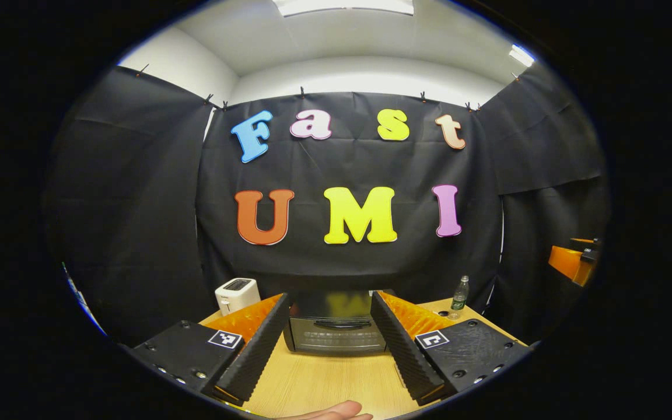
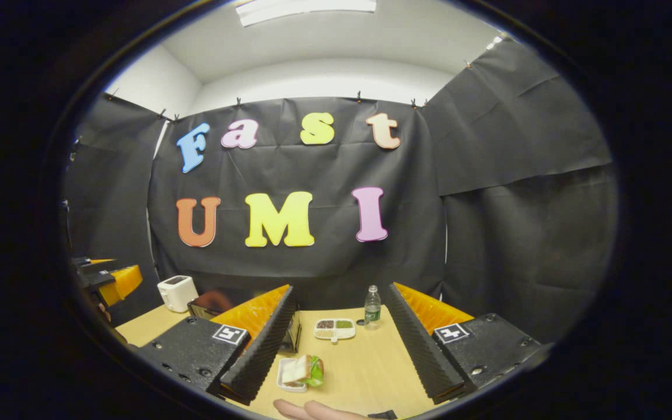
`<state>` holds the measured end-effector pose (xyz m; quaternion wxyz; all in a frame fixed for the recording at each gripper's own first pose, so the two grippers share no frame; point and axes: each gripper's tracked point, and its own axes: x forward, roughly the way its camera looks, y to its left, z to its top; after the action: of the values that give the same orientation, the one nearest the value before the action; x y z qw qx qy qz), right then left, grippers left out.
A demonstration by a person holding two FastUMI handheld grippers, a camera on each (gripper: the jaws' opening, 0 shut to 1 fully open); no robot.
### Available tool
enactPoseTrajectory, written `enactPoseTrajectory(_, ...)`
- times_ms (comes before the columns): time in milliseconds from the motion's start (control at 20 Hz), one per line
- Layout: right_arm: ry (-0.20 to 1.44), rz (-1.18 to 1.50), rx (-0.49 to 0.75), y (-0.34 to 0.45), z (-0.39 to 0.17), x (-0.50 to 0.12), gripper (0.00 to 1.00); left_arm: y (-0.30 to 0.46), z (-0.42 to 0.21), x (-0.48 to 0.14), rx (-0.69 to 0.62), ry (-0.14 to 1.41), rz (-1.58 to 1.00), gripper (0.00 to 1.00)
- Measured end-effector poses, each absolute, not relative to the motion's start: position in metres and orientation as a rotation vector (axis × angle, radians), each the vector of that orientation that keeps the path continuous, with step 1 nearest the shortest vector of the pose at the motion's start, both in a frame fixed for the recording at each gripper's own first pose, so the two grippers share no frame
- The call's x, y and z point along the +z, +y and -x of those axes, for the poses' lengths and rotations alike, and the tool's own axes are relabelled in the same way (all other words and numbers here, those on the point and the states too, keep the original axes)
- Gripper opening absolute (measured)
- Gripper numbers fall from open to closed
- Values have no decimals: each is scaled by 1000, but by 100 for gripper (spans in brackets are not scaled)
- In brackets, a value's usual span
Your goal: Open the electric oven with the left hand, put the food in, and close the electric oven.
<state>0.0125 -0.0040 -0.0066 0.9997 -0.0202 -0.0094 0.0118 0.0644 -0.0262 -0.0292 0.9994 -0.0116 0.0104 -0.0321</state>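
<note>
The electric oven (image 1: pixel 336 335), dark with a glass door and a bar handle, stands shut on the wooden table straight ahead of my left gripper (image 1: pixel 330 300), which is open and holds nothing. In the right gripper view the food, a sandwich in a small white tray (image 2: pixel 301 370), lies on the table between the fingers of my open right gripper (image 2: pixel 340 289), close to the left finger. A corner of the oven (image 2: pixel 294 333) peeks out behind that finger. Each view catches the other gripper off to the side: the right gripper (image 1: pixel 575 261) and the left gripper (image 2: pixel 105 280).
A white toaster (image 1: pixel 237 294) (image 2: pixel 177 293) stands left of the oven. A small water bottle (image 1: pixel 459 294) (image 2: pixel 372 307) and a divided white dish (image 2: pixel 334 328) with bits of food sit at the back of the table (image 2: pixel 365 367). Fingertips of a hand (image 1: pixel 336 413) show at the bottom.
</note>
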Motion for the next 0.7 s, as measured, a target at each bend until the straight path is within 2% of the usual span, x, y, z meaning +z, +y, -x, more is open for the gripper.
enactPoseTrajectory(50,-23,43,28,-4,-13,-7,96,-28,-75,-32,-71,24,24,92)
enactPoseTrajectory(100,-29,42,41,-3,-14,-7,96,-32,-84,-36,-87,32,26,82)
enactPoseTrajectory(150,-36,33,61,0,-14,-7,96,-39,-96,-42,-116,37,34,92)
enactPoseTrajectory(500,-82,21,75,-4,-13,-8,96,-52,-184,-103,-189,144,38,92)
enactPoseTrajectory(700,-124,50,68,-16,-11,-4,96,-46,-233,-142,-158,218,-6,92)
